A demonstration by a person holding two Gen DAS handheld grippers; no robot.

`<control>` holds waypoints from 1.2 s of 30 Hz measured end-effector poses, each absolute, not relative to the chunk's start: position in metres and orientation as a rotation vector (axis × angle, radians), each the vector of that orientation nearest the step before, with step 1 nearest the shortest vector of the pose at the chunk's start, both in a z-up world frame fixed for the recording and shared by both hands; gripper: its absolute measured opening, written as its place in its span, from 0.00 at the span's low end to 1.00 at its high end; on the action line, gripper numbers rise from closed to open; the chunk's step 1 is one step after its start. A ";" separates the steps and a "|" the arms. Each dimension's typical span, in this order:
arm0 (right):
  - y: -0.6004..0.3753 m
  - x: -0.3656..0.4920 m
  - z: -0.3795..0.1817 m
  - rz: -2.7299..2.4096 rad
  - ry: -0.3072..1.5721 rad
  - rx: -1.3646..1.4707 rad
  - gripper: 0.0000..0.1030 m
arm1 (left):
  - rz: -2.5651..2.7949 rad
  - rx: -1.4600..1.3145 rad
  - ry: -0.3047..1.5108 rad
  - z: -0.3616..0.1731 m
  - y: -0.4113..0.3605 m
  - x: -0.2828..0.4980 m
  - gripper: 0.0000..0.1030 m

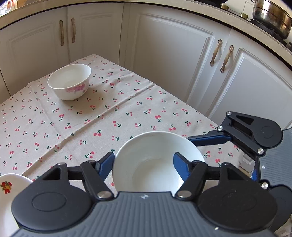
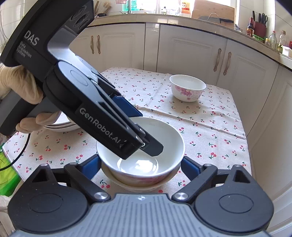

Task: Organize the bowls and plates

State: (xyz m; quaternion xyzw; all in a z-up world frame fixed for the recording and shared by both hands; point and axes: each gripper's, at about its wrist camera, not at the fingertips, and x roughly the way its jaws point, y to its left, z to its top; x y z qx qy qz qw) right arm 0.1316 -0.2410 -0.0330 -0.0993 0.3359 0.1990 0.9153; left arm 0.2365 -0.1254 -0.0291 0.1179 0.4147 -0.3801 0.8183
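The left gripper (image 1: 144,162), spread, straddles the near bowl's (image 1: 155,160) left rim, seemingly without pinching; the right gripper (image 2: 141,165) sits spread around it.

I'm in a home kitchen: white cabinets (image 2: 191,49) round the cherry-print tablecloth (image 1: 102,116), a steel pot (image 1: 272,16) on the counter, bottles (image 2: 273,39) beside knives.

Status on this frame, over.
Left gripper open, one finger inside white ceramic bowl. Right gripper open, flanking it. White floral bowl far back, nothing blocking.
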 end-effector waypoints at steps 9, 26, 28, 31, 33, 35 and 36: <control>-0.242 0.121 -0.019 0.453 0.621 -0.210 1.00 | -0.790 0.243 0.850 -0.018 -0.116 0.237 0.73; -0.253 0.125 -0.006 0.455 0.586 -0.236 1.00 | -0.751 0.236 0.809 0.001 -0.110 0.261 0.85; -0.259 0.133 -0.001 0.441 0.574 -0.249 1.00 | -0.743 0.230 0.812 0.002 -0.109 0.273 0.86; -0.272 0.152 0.006 0.431 0.565 -0.261 1.00 | -0.727 0.222 0.814 0.005 -0.109 0.291 0.88; -0.279 0.168 0.010 0.429 0.564 -0.271 1.00 | -0.712 0.217 0.815 0.005 -0.110 0.307 0.88; -0.287 0.187 0.011 0.431 0.564 -0.279 1.00 | -0.700 0.218 0.819 0.005 -0.111 0.321 0.88; -0.290 0.196 0.011 0.434 0.569 -0.279 1.00 | -0.688 0.219 0.820 0.004 -0.112 0.331 0.88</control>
